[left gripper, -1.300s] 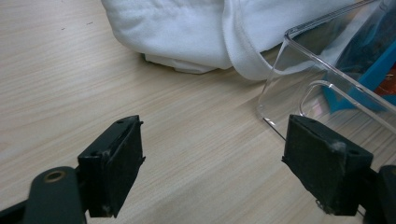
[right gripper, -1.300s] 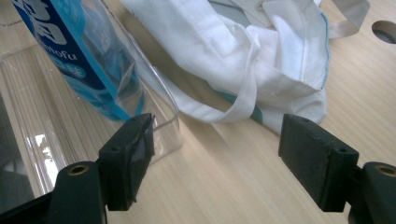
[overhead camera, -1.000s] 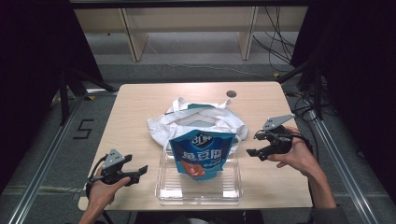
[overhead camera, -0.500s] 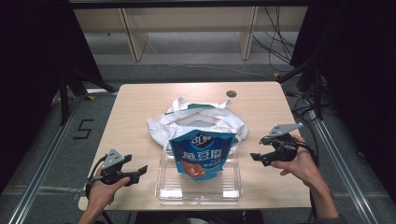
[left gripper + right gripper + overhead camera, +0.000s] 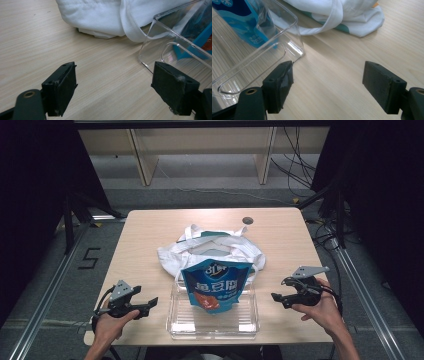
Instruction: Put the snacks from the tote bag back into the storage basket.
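A blue snack bag point(image 5: 217, 285) stands upright in a clear plastic bin point(image 5: 214, 328) at the table's front middle. Behind it lies a white cloth tote bag point(image 5: 210, 248). My left gripper point(image 5: 150, 305) rests low at the front left, open and empty, its jaws pointing toward the bin. In the left gripper view its jaws frame bare wood, with the bin's corner point(image 5: 160, 32) and the white bag point(image 5: 100, 15) ahead. My right gripper point(image 5: 278, 297) is open and empty to the right of the bin. The right gripper view has the bin's corner point(image 5: 287, 37), snack bag point(image 5: 244, 22) and tote point(image 5: 347, 15) ahead.
The wooden table point(image 5: 150, 235) has a small dark round mark point(image 5: 247, 220) near its back right. Bare wood lies left and right of the bin. Metal rails run along the floor on both sides, and a shelf unit point(image 5: 200, 150) stands beyond the table.
My right gripper has moved down and toward the table's front, settling beside the bin's right side. The left gripper has stayed put.
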Available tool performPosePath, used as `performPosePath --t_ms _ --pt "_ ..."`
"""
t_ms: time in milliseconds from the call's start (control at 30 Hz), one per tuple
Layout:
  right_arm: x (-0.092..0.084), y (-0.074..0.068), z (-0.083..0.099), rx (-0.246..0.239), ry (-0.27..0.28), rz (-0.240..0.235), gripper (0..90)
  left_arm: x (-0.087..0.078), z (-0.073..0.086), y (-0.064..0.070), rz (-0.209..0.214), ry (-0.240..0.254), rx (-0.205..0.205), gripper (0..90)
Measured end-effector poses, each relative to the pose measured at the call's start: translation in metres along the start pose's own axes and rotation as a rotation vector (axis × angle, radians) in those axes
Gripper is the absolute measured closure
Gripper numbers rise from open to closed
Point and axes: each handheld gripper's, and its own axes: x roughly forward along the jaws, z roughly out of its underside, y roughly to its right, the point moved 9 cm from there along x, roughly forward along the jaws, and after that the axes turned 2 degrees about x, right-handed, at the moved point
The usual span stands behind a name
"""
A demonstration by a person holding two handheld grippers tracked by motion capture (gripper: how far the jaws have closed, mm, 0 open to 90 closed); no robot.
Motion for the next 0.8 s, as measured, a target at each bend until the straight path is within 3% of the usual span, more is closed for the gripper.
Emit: performPosePath --t_ms 133,167,200,333,400,467,600,733,767,800 --pt "-0.001 -0.002 0.012 0.005 -0.007 0.032 26.1 0.0 0.001 -0.001 -0.003 -0.007 0.003 19.2" --pt "0.0 -0.001 0.015 -0.015 0.0 0.041 25.8 0.0 0.001 0.0 -0.003 -0.006 0.001 19.2" --pt "0.0 -0.004 0.019 0.007 -0.01 0.038 25.8 0.0 0.001 0.0 0.0 -0.006 0.002 19.2" --pt "0.001 -0.005 0.032 0.01 0.001 0.06 25.8 0.0 0.001 0.0 -0.003 -0.005 0.001 19.2" --pt "-0.001 -0.01 0.04 0.046 -0.011 0.066 25.7 0.0 0.001 -0.001 -0.005 -0.008 0.004 19.2" --pt "-0.002 -0.01 0.047 0.019 -0.005 0.085 25.4 0.0 0.001 -0.001 -0.002 -0.005 0.002 19.2" --pt "-0.005 -0.012 0.056 0.048 -0.006 0.085 23.5 0.0 0.001 0.0 -0.002 -0.005 0.002 19.2" --pt "-0.007 -0.01 0.061 0.041 0.011 0.098 21.2 0.001 0.001 0.0 -0.002 -0.007 0.003 19.2" --pt "-0.01 -0.015 0.066 0.105 -0.011 0.093 20.9 0.0 0.001 -0.001 -0.005 -0.008 0.003 19.2" --pt "-0.009 -0.011 0.066 0.061 0.014 0.093 20.7 0.0 0.001 -0.001 -0.006 -0.007 0.003 19.2"
